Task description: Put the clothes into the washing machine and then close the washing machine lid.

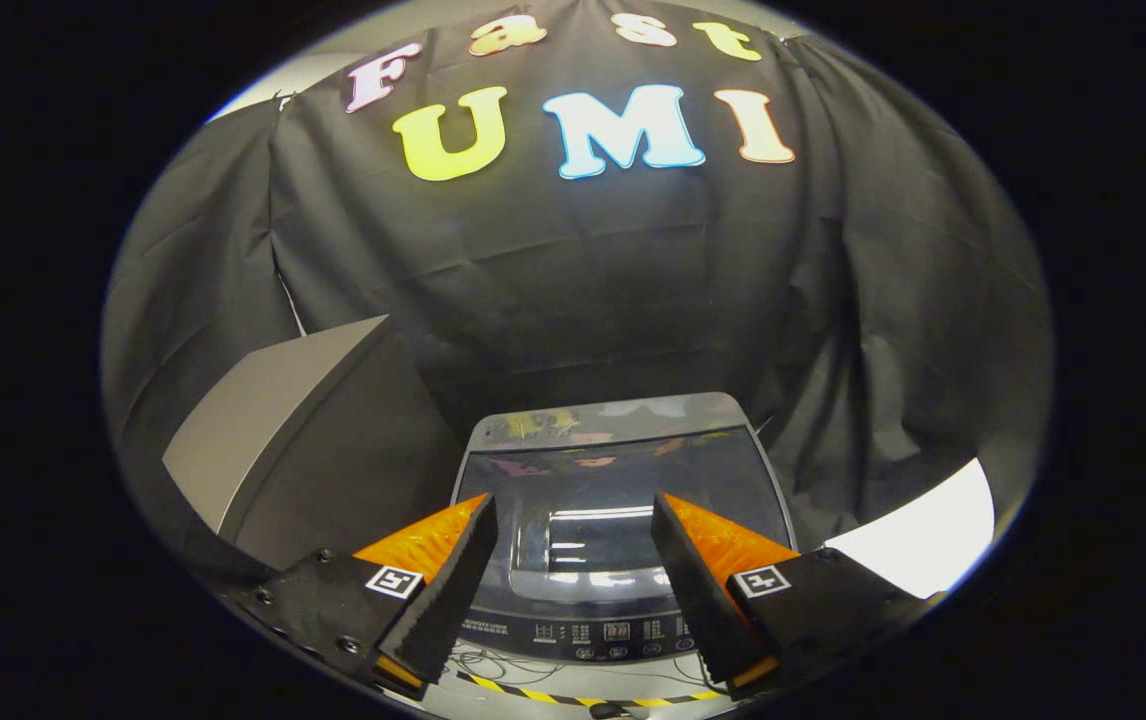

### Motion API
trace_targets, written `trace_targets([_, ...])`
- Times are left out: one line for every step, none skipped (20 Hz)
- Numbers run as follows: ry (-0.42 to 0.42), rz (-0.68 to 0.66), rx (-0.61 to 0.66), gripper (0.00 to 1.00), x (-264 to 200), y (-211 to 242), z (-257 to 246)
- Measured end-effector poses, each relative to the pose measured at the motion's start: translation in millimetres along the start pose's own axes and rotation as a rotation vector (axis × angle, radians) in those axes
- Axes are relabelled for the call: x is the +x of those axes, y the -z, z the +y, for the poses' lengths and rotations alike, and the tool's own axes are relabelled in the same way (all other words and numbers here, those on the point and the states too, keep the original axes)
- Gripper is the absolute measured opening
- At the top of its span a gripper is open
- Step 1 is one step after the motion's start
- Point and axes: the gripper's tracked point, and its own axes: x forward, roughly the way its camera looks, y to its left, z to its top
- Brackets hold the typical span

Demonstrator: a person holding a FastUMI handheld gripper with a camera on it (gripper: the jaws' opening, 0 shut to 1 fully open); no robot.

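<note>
The washing machine (623, 420) stands below and just ahead of my fingers, seen from above. Its dark glass lid (593, 490) lies flat and shut, mirroring the lights overhead. The control panel (593, 632) runs along the machine's near edge, between my fingers. My gripper (573, 505) hovers above the lid, open, with nothing between its fingers.
A grey box-like block (273, 430) with a slanted top stands close to the machine's left side. Black cloth hangs behind and to both sides. A white surface (928, 540) shows at the right. Cables and yellow-black tape (573, 692) lie on the floor before the machine.
</note>
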Motion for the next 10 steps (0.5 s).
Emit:
trace_targets([-0.008, -0.022, 0.015, 0.97, -11, 7, 3])
trace_targets([-0.02, -0.053, 0.028, 0.97, -22, 15, 6])
trace_targets([-0.026, -0.093, 0.033, 0.97, -34, 20, 8])
trace_targets([-0.03, -0.14, 0.028, 0.97, -47, 26, 7])
trace_targets([-0.033, -0.194, 0.014, 0.97, -59, 30, 8])
trace_targets([-0.036, -0.249, -0.018, 0.97, -77, 36, 12])
trace_targets([-0.03, -0.295, -0.061, 0.97, -90, 42, 12])
trace_targets([-0.027, -0.327, -0.104, 0.97, -101, 53, 13])
trace_targets([-0.012, -0.354, -0.141, 0.97, -113, 64, 12])
trace_targets([-0.009, -0.383, -0.172, 0.97, -126, 73, 12])
